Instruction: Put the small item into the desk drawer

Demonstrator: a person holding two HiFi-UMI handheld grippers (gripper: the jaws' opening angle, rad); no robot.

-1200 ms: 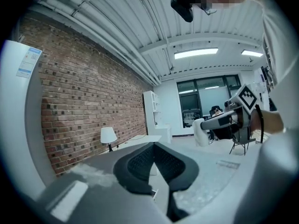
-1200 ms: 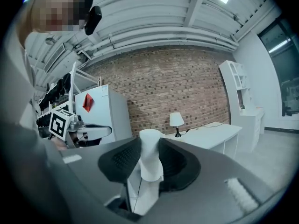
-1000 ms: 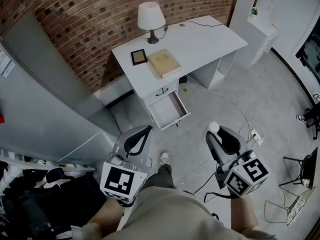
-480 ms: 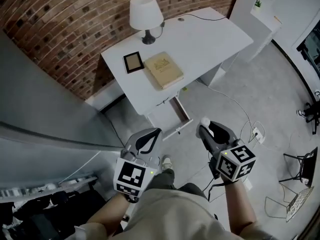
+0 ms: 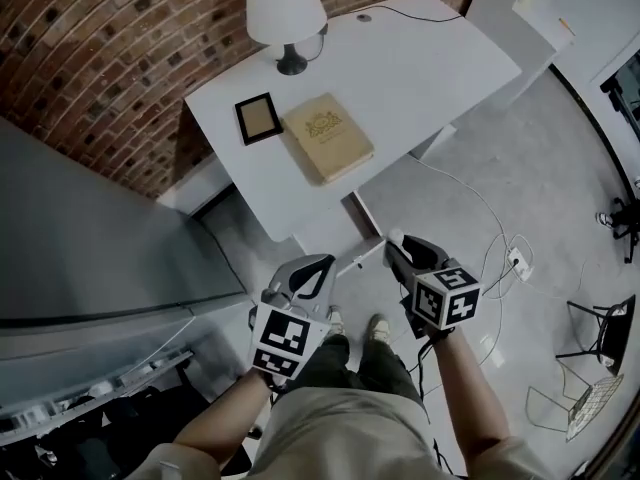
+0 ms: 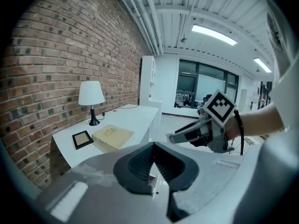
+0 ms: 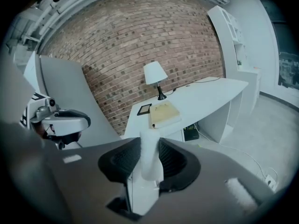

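Observation:
My right gripper (image 5: 396, 244) is shut on a small white cylindrical item (image 5: 394, 235), which stands upright between the pads (image 7: 150, 158). It hovers just right of the open white desk drawer (image 5: 338, 230), which juts out from under the desk's front edge. My left gripper (image 5: 320, 265) hangs just in front of the drawer; its jaws meet at the tips with nothing in them (image 6: 153, 146). The drawer's inside is mostly hidden by the desk top (image 5: 420, 68) and the grippers.
On the white desk stand a lamp (image 5: 285, 8), a small picture frame (image 5: 257, 118) and a tan book (image 5: 328, 136). A grey panel (image 5: 90, 238) rises at the left. Cables and a power strip (image 5: 518, 261) lie on the floor at the right, near a chair (image 5: 598, 338).
The view and both grippers have moved forward, closer to the desk and over the open drawer. The white item stays gripped in the right gripper; the left stays shut.

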